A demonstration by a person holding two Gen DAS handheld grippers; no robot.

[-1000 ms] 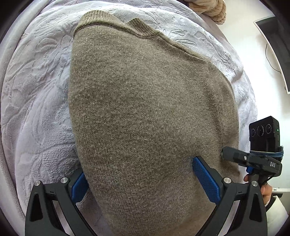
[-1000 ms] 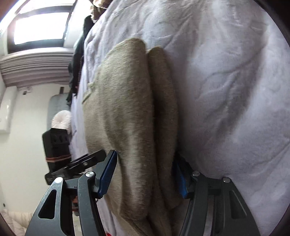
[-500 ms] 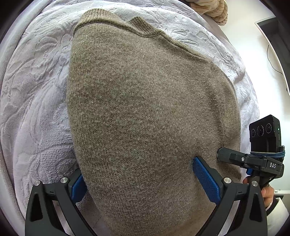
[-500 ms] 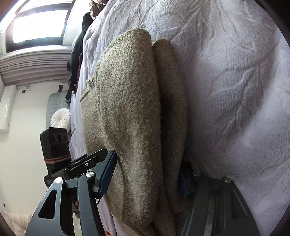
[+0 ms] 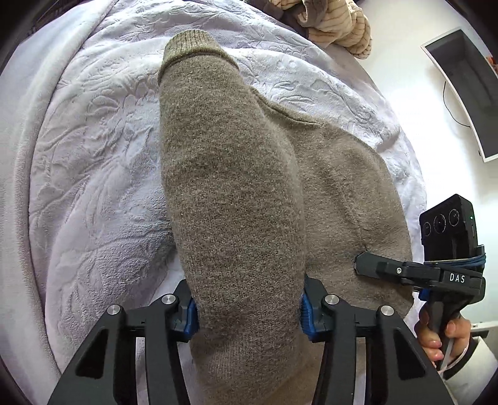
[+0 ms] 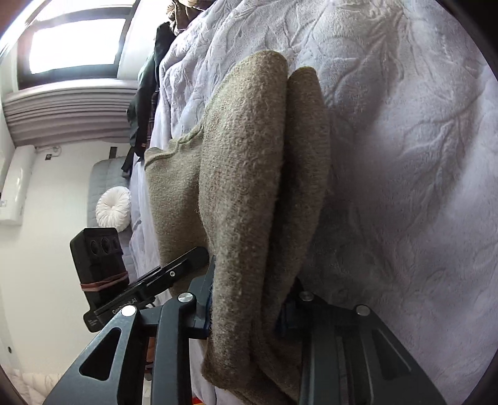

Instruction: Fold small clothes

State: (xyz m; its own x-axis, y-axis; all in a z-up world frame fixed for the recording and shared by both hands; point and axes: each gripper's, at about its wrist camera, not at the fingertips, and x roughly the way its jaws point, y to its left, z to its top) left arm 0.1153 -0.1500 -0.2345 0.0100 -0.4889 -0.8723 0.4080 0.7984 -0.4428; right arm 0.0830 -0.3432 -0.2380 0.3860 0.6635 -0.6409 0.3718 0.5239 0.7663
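A brown knit sweater (image 5: 236, 193) lies on a pale lilac embossed blanket (image 5: 93, 162). My left gripper (image 5: 247, 308) is shut on a bunched fold of the sweater, and the ribbed hem points away from me. My right gripper (image 6: 246, 299) is shut on a doubled fold of the same sweater (image 6: 249, 174) at its other edge. The right gripper also shows in the left wrist view (image 5: 404, 268) at the sweater's right edge. The left gripper shows in the right wrist view (image 6: 146, 289) at the left.
A striped beige garment (image 5: 336, 25) lies at the blanket's far edge. A monitor (image 5: 467, 84) hangs on the white wall to the right. Dark clothes (image 6: 146, 90) and a grey headboard with a white round cushion (image 6: 113, 208) are beyond the bed.
Both grippers have closed from wide open onto the sweater. The flat sweater is now gathered into a raised fold in the left gripper.
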